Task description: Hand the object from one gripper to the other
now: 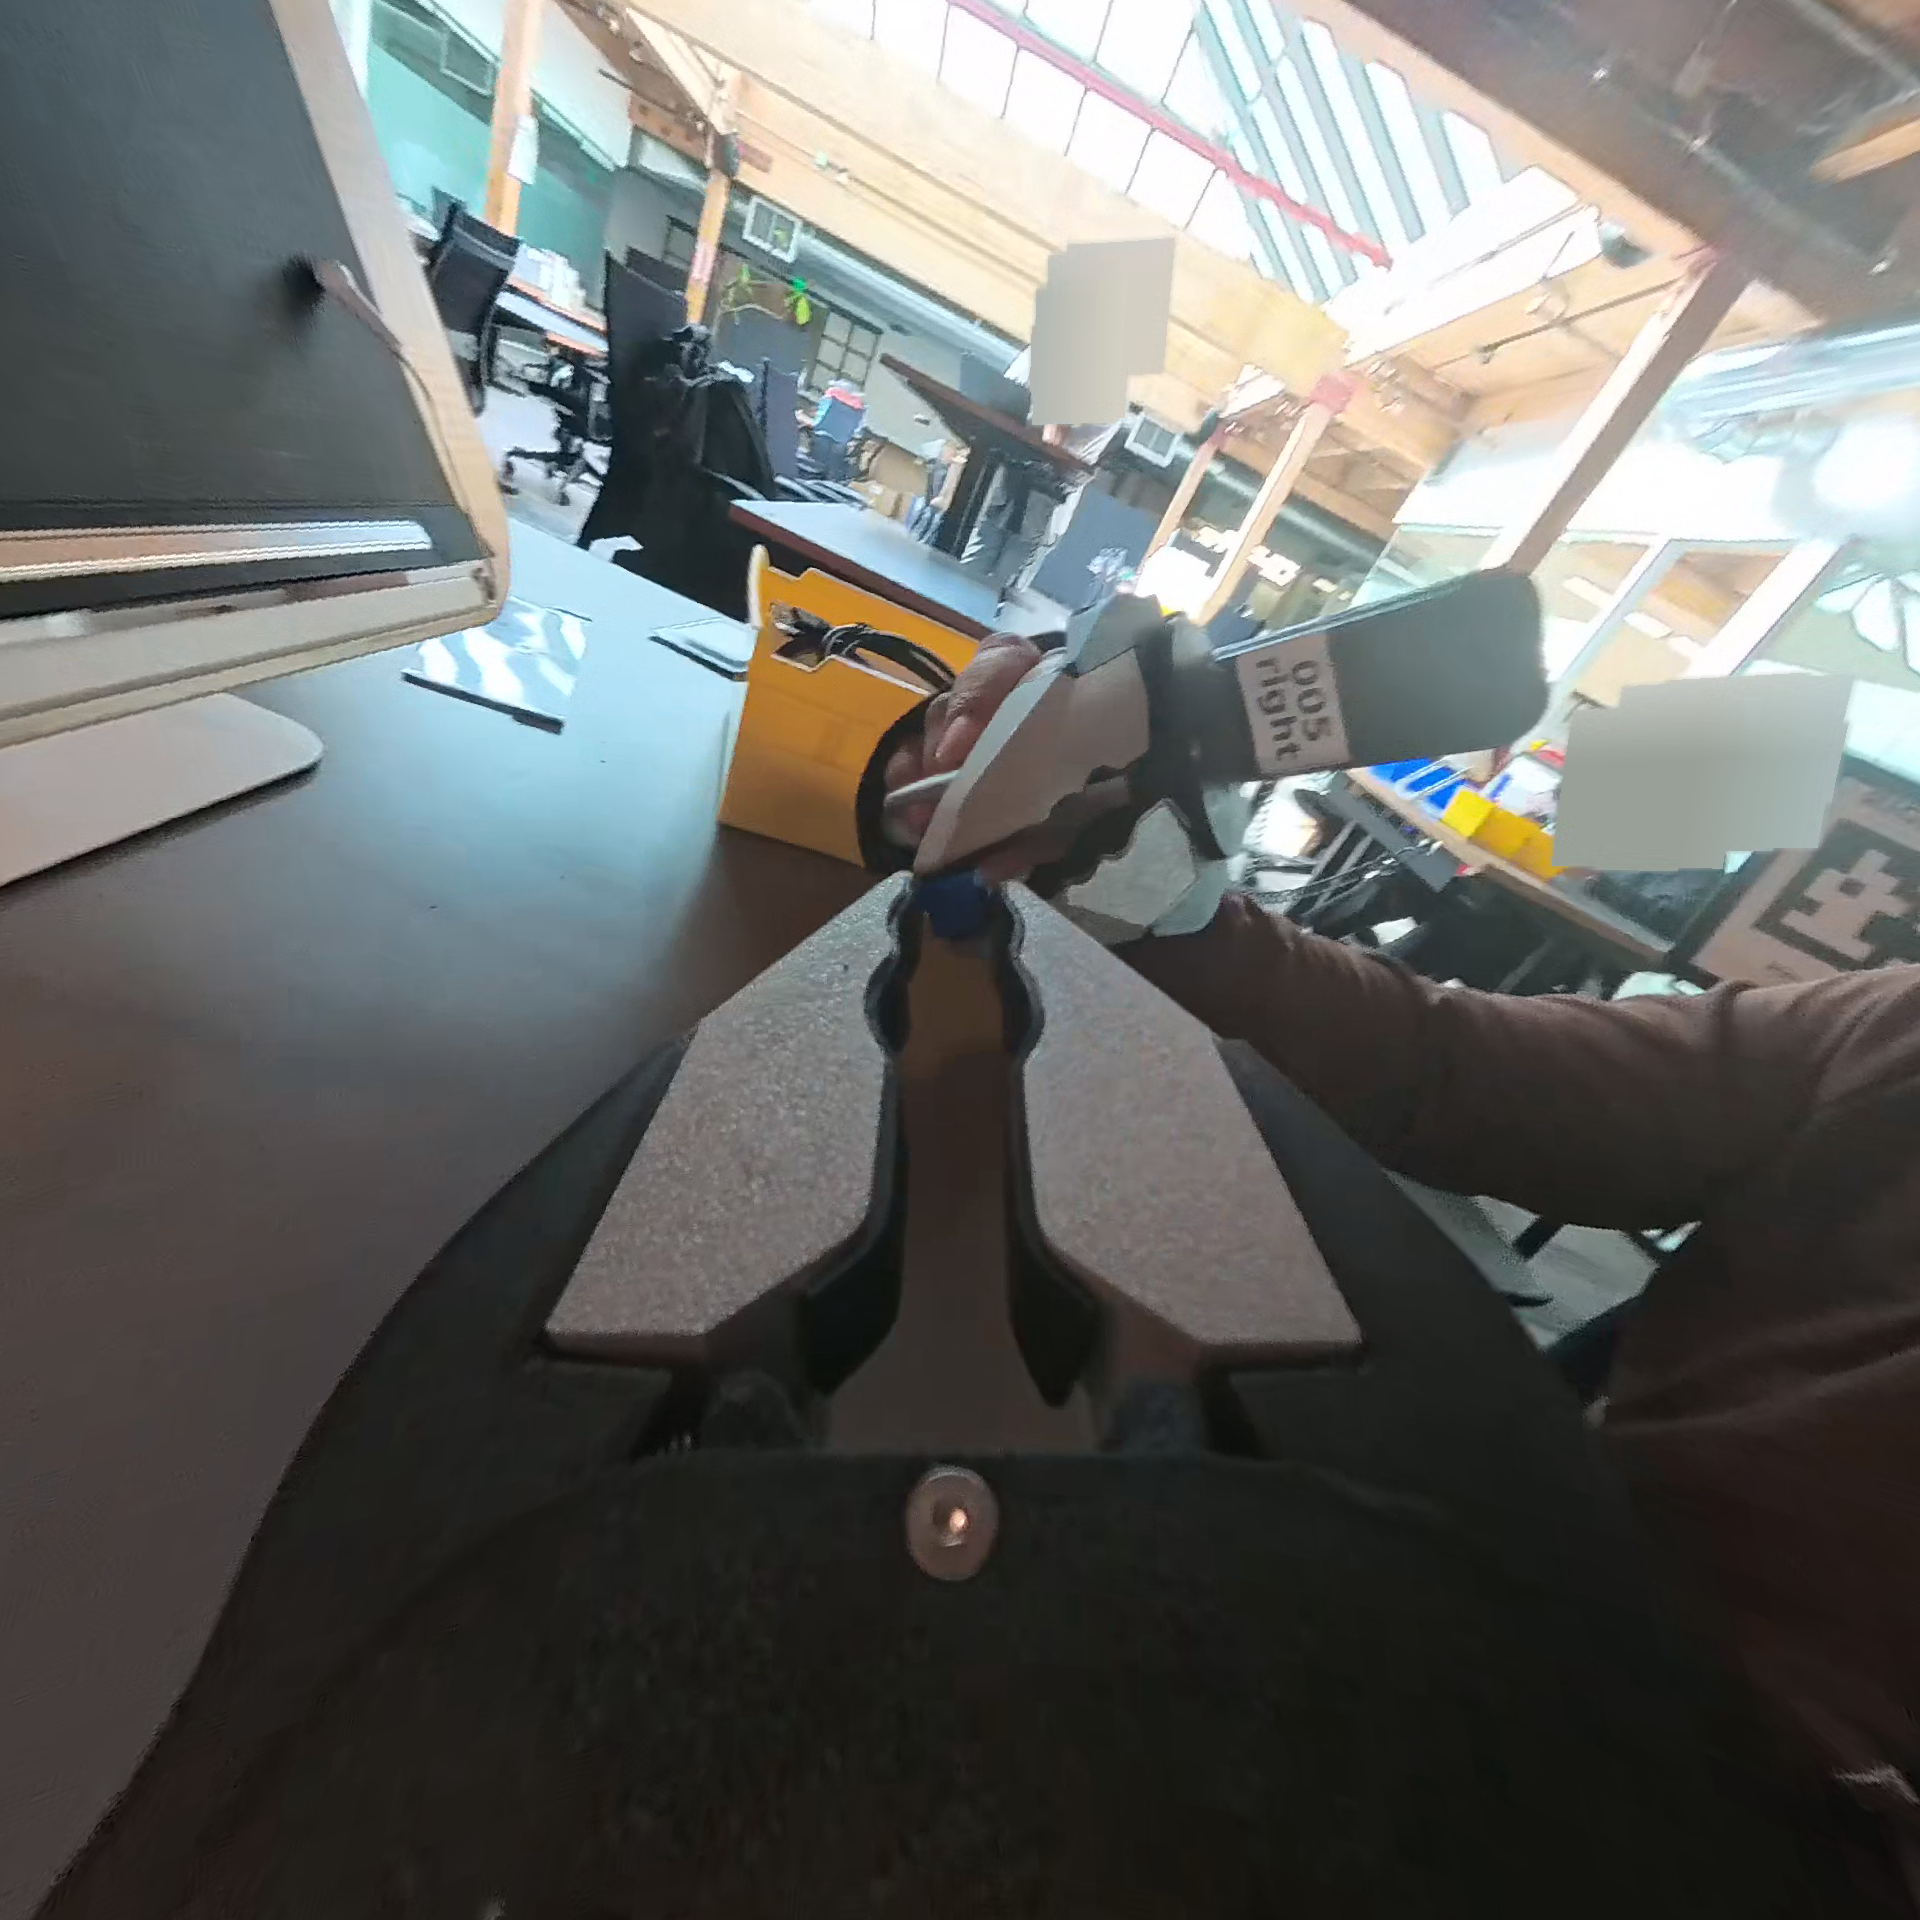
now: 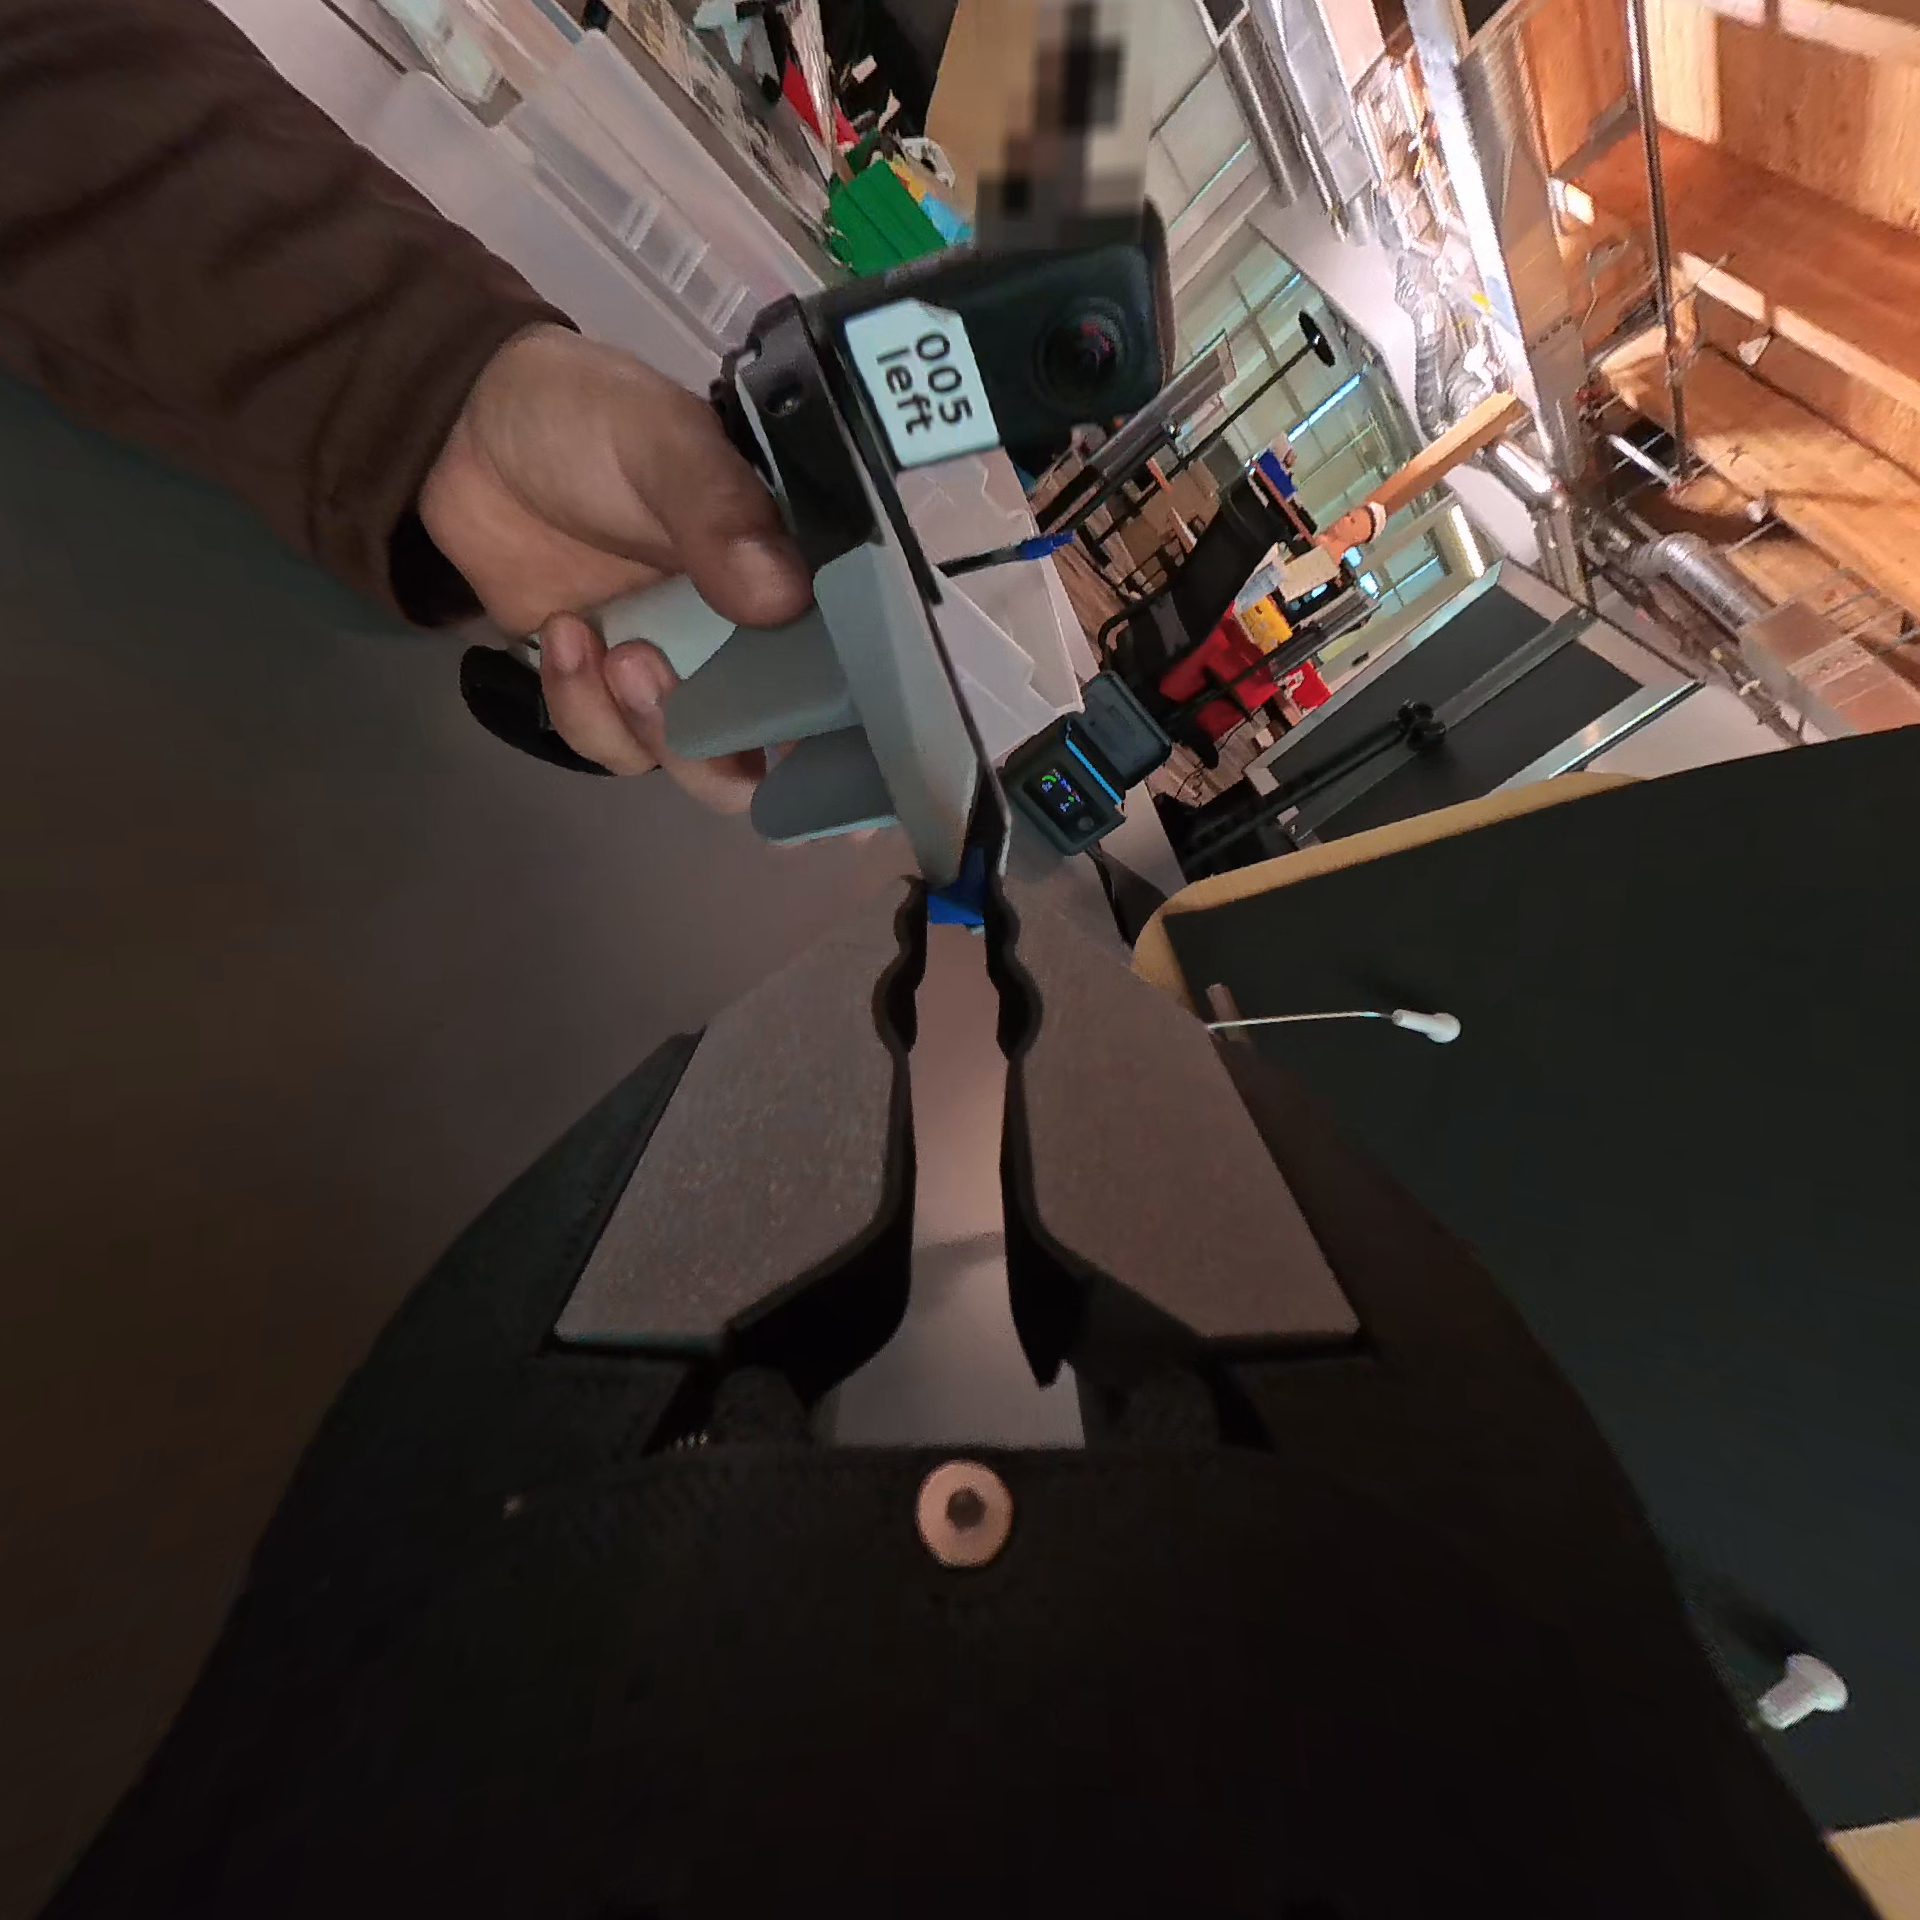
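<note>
The left gripper [image 1: 956,914] and right gripper [image 2: 951,914] meet tip to tip above the dark desk [image 1: 312,987], each nearly closed on the same small blue object [image 1: 954,906]. It is pinched between both pairs of fingertips. A yellow box [image 1: 821,727] sits behind, a monitor [image 1: 187,312] to the left.

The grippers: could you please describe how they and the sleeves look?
Both grippers have speckled grey fingers with wavy black inner edges on black bodies. Each carries a white label; the left mounts a black camera. Sleeves are brown.
</note>
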`<action>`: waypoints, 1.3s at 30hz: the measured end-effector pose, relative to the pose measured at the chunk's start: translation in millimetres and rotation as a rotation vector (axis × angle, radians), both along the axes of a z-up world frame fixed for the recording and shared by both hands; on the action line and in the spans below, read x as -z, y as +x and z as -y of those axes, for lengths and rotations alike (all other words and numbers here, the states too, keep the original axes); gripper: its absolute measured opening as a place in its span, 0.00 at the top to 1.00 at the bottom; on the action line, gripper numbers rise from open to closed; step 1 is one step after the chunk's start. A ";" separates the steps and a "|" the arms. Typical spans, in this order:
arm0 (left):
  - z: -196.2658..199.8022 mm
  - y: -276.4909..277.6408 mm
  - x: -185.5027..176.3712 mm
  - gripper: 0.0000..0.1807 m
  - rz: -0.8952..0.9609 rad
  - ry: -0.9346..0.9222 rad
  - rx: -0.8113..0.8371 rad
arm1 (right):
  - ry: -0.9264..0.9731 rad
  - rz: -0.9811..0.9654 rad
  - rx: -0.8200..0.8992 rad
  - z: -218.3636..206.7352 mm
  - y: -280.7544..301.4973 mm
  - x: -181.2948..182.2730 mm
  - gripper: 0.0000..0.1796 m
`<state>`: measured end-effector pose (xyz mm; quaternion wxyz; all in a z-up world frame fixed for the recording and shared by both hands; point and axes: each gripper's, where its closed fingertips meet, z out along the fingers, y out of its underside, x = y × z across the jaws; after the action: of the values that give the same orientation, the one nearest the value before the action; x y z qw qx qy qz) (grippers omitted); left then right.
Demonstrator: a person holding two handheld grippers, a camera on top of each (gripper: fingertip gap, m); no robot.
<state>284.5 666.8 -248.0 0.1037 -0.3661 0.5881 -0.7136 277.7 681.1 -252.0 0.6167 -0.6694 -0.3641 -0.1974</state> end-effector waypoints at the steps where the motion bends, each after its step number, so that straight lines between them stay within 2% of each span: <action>1: -0.6 1.4 1.9 0.95 0.007 0.033 -0.019 | -0.013 -0.013 0.007 -0.5 1.2 1.6 0.96; 4: -3.0 5.5 5.7 0.96 0.040 0.137 -0.084 | -0.050 -0.098 0.012 -1.4 3.6 4.4 0.94; 8: -6.6 10.0 5.0 0.96 0.160 0.327 -0.202 | -0.157 -0.359 0.024 0.0 11.1 8.5 0.92; 12: -3.7 6.7 -6.5 0.96 0.367 0.510 -0.294 | -0.302 -0.635 0.043 2.7 18.3 13.9 0.81; 18: 4.3 3.1 -9.7 0.96 0.608 0.746 -0.357 | -0.398 -0.934 -0.161 13.8 4.4 0.9 0.84; 23: 14.3 -2.0 -10.4 0.96 0.714 0.797 -0.333 | -0.452 -1.149 -0.327 19.1 -4.5 -10.5 0.85; 26: 16.5 -3.1 -10.7 0.96 0.743 0.819 -0.332 | -0.478 -1.192 -0.363 19.1 -8.6 -10.3 0.93; 29: 16.0 -1.7 -6.1 0.96 0.752 0.866 -0.336 | -0.490 -1.210 -0.357 16.6 -8.8 -7.3 0.93; 32: 10.7 4.4 3.0 0.96 0.688 0.903 -0.362 | -0.490 -1.172 -0.279 11.3 -1.5 1.5 0.94; 34: 6.1 8.9 9.9 0.95 0.621 0.902 -0.377 | -0.463 -1.114 -0.194 6.7 7.1 7.9 0.94; 36: 2.9 12.9 18.0 0.89 0.533 0.873 -0.367 | -0.409 -1.018 -0.086 2.5 19.4 12.0 0.94; 39: -5.2 19.5 26.2 0.85 0.400 0.799 -0.369 | -0.267 -0.765 0.145 -2.0 46.9 13.3 0.95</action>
<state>304.0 672.0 -274.3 0.4723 -0.2515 0.7098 -0.4582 324.6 683.0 -265.4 0.5997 -0.7927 -0.0831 0.0720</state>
